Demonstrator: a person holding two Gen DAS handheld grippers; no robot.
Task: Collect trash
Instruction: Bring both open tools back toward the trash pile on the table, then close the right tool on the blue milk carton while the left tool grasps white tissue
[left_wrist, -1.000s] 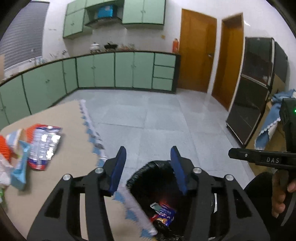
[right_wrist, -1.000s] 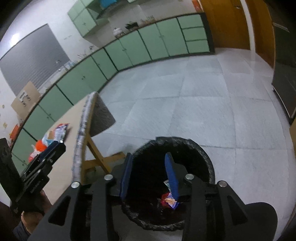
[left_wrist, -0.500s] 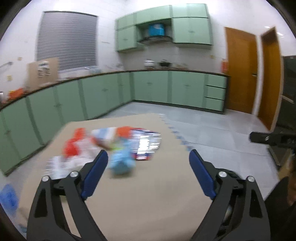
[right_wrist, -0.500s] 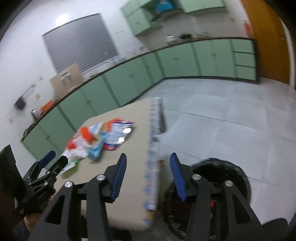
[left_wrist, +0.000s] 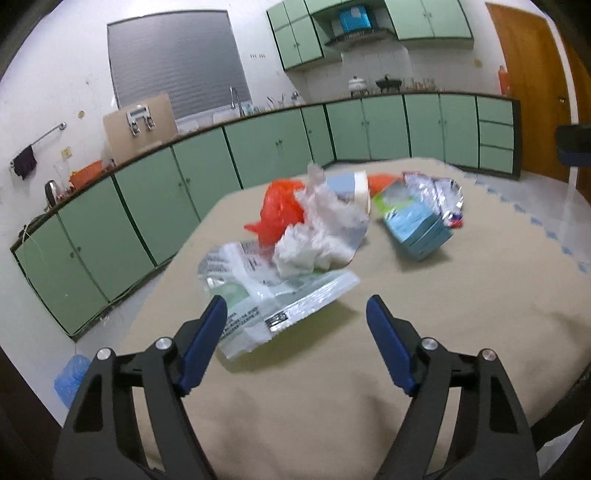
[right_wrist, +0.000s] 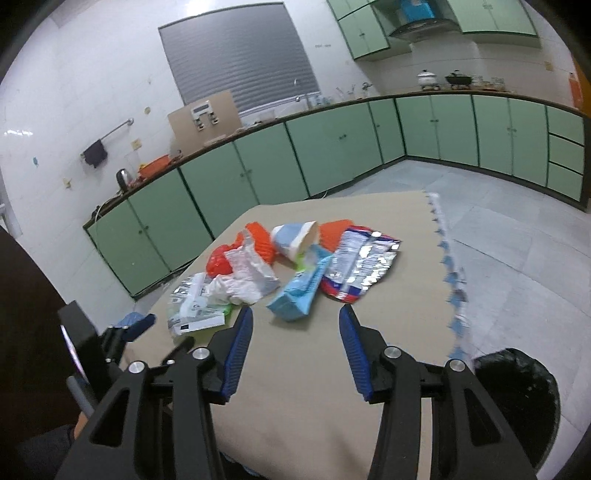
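Note:
A pile of trash lies on the beige table (left_wrist: 424, 332). It holds a clear printed wrapper (left_wrist: 273, 295), crumpled white plastic (left_wrist: 325, 229), an orange bag (left_wrist: 280, 210), a light-blue carton (left_wrist: 417, 229), a silver snack bag (left_wrist: 436, 192) and a paper cup (left_wrist: 354, 184). My left gripper (left_wrist: 295, 339) is open and empty, just short of the clear wrapper. My right gripper (right_wrist: 293, 350) is open and empty, just short of the blue carton (right_wrist: 295, 291). The silver bag (right_wrist: 362, 266) and the clear wrapper (right_wrist: 195, 310) also show in the right wrist view. The black trash bin (right_wrist: 517, 398) stands on the floor at the right.
Green cabinets (left_wrist: 258, 147) line the far walls. The table's right edge has a blue-patterned trim (right_wrist: 450, 266) above grey floor tiles. The left gripper's body (right_wrist: 96, 354) shows at the left of the right wrist view. A wooden door (left_wrist: 532, 85) is at the far right.
Both grippers swung from over the trash bin to face the table and moved in on the trash pile. Both have opened wider. The bin is now at the right edge.

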